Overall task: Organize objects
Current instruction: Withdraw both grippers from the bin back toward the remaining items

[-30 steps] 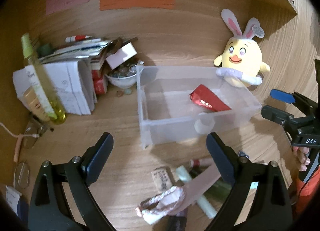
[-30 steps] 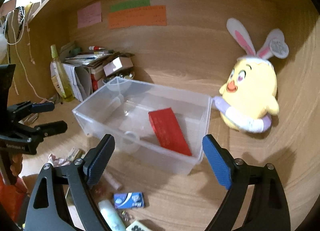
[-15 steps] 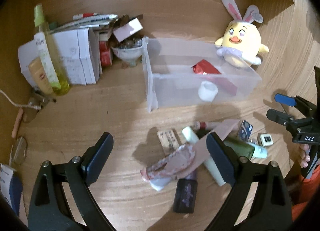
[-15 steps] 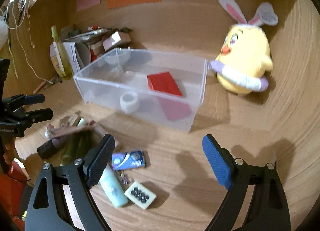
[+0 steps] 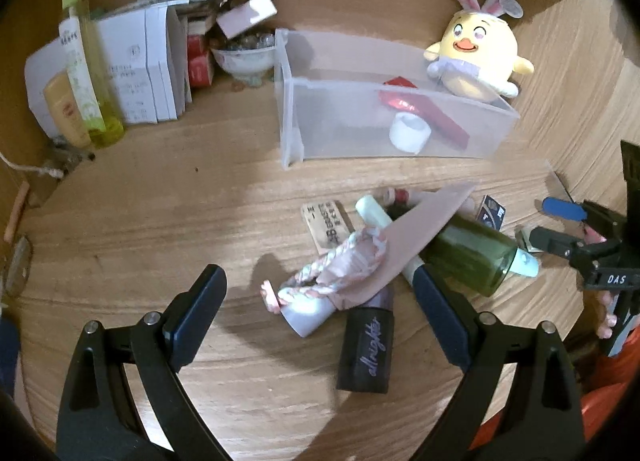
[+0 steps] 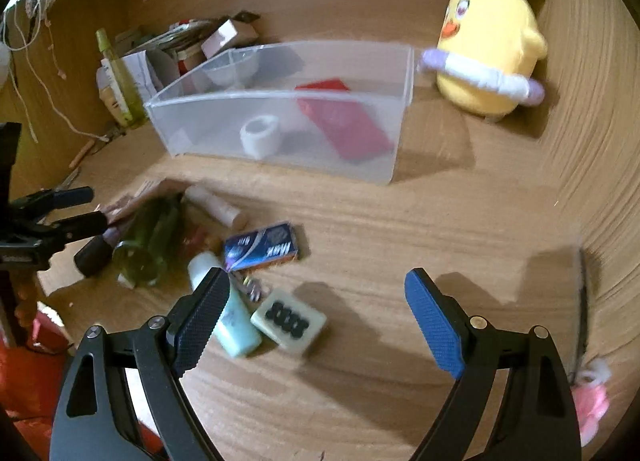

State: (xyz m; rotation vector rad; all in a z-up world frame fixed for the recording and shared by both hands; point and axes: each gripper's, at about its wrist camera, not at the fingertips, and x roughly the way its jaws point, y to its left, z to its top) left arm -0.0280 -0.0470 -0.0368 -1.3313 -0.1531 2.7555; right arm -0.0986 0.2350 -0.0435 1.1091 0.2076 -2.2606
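A clear plastic bin (image 5: 344,137) (image 6: 296,61) on the wooden desk holds a red box (image 5: 436,117) (image 6: 344,125) and a white tape roll (image 5: 410,133) (image 6: 260,137). In front of it lies a pile: a dark "allnighter" bottle (image 5: 366,349), a pink sheet (image 5: 416,237), a braided pink pouch (image 5: 340,269), a green bottle (image 5: 472,253) (image 6: 148,241), a blue packet (image 6: 262,247), a mint tube (image 6: 228,313) and a pale tile with black dots (image 6: 290,321). My left gripper (image 5: 320,301) is open just above the pile. My right gripper (image 6: 320,309) is open over the tile.
A yellow bunny-eared plush (image 5: 476,57) (image 6: 488,61) sits right of the bin. Papers, boxes, a bowl (image 5: 244,57) and a yellow-green spray bottle (image 5: 86,65) crowd the back left. A pink fluffy thing (image 6: 592,405) lies at the right edge.
Both grippers pulled back from the bin and lowered toward the pile; the pile now fills the foreground. Both stay open.
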